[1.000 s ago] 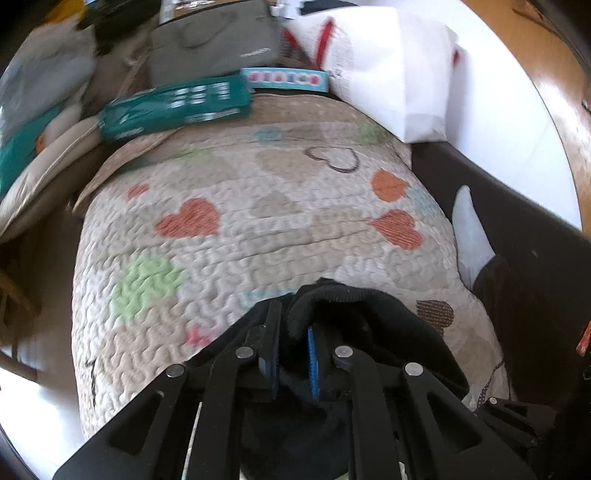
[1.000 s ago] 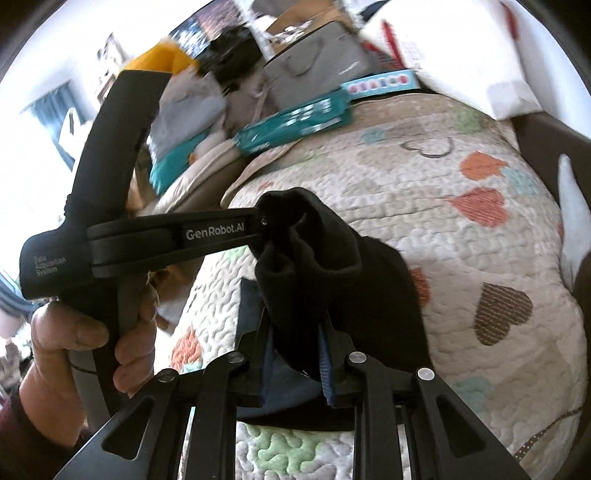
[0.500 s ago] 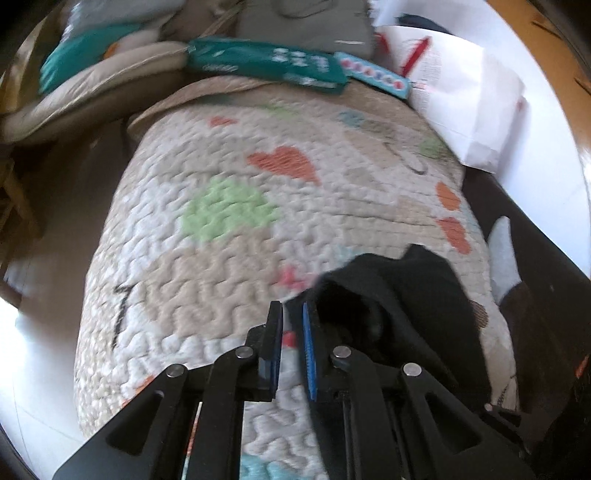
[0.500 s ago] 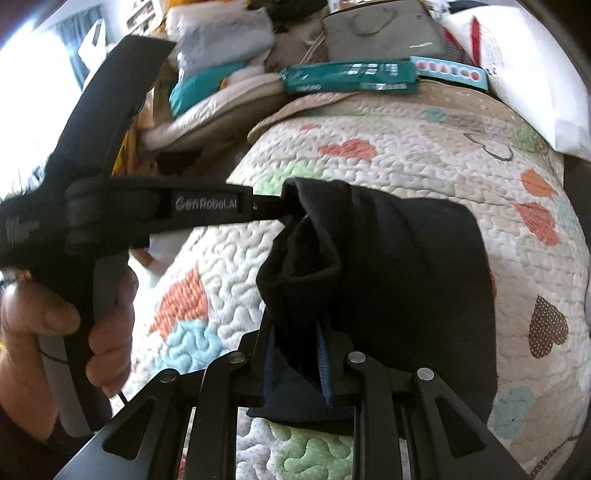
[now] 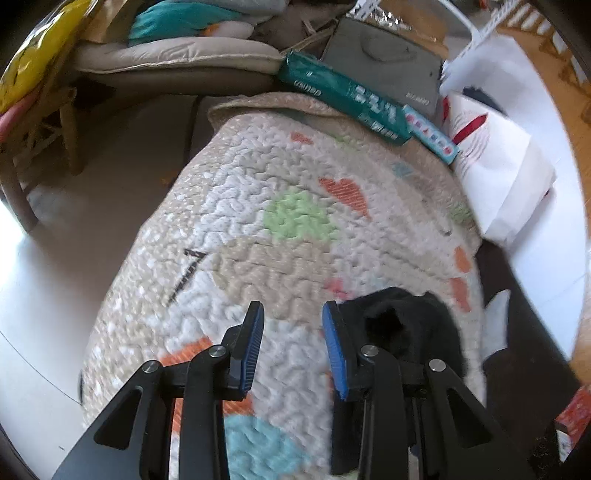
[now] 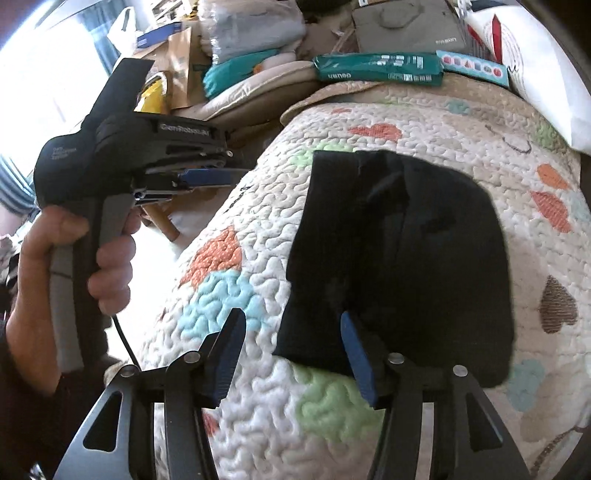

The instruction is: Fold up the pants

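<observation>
The black pants [image 6: 402,258] lie folded into a compact rectangle on the heart-patterned quilt [image 6: 461,125]. My right gripper [image 6: 291,354] is open and empty just left of the pants' near edge, its right finger against the cloth. My left gripper [image 5: 293,343] is open and empty over the quilt [image 5: 258,206], with the pants [image 5: 410,328] to the right of its right finger. In the right wrist view the left gripper [image 6: 207,177] is held by a hand off the quilt's left side, away from the pants.
A green packet [image 6: 376,68], a blue box [image 6: 472,66], a grey bag [image 6: 410,26] and a white pillow [image 6: 535,70] line the quilt's far end. Cushions and clutter [image 5: 177,48] sit at the far left. The floor [image 5: 44,295] lies left of the bed.
Both grippers were shut on the pants and have opened, leaving the pants flat on the quilt. The left gripper has drawn back to the left, off the cloth.
</observation>
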Demonstrator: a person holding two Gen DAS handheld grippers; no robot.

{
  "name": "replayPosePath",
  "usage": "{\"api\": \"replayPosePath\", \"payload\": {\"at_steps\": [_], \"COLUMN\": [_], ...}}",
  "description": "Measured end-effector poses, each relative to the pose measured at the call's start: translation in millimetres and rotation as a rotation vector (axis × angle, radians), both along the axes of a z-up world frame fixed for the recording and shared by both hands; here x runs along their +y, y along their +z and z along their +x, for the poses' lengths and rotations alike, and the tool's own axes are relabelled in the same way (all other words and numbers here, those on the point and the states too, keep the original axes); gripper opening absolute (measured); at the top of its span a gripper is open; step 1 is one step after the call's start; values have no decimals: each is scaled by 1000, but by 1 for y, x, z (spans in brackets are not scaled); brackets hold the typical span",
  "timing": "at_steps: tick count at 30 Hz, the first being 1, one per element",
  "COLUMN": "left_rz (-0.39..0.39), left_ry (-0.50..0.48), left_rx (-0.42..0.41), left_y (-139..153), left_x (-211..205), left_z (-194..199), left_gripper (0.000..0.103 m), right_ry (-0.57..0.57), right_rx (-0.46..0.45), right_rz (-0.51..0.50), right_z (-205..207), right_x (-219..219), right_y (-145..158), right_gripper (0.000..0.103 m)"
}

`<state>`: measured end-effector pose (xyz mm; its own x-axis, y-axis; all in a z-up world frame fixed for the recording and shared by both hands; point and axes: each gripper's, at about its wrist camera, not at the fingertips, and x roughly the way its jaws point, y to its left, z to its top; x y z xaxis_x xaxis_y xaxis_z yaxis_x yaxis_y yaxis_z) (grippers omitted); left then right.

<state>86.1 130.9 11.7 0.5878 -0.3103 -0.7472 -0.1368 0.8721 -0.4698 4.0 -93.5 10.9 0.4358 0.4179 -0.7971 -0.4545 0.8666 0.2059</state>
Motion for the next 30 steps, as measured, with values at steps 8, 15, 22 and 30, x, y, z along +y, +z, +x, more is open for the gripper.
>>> {"api": "replayPosePath", "payload": {"at_steps": [8,15,22,30], "left_rz": [77,109,-18,-71], "left_ry": [-126,-59,111,207], "left_rx": [-31,27,102,71], "left_y": [8,-4,-16,-6], "left_x": [-53,-39,17,46], "left_z": [-26,-20,-16,-19], "left_gripper": [35,37,41,46], "right_ry": [-187,-261,-149,-27], "right_rx": [-112,-56,90,148], "right_rz": [-58,-1,1,-38], "right_z": [44,89,108,98], "right_x": [-44,-56,-13,49], "right_y": [40,56,11,-23], "right_gripper": [58,58,58,58]}}
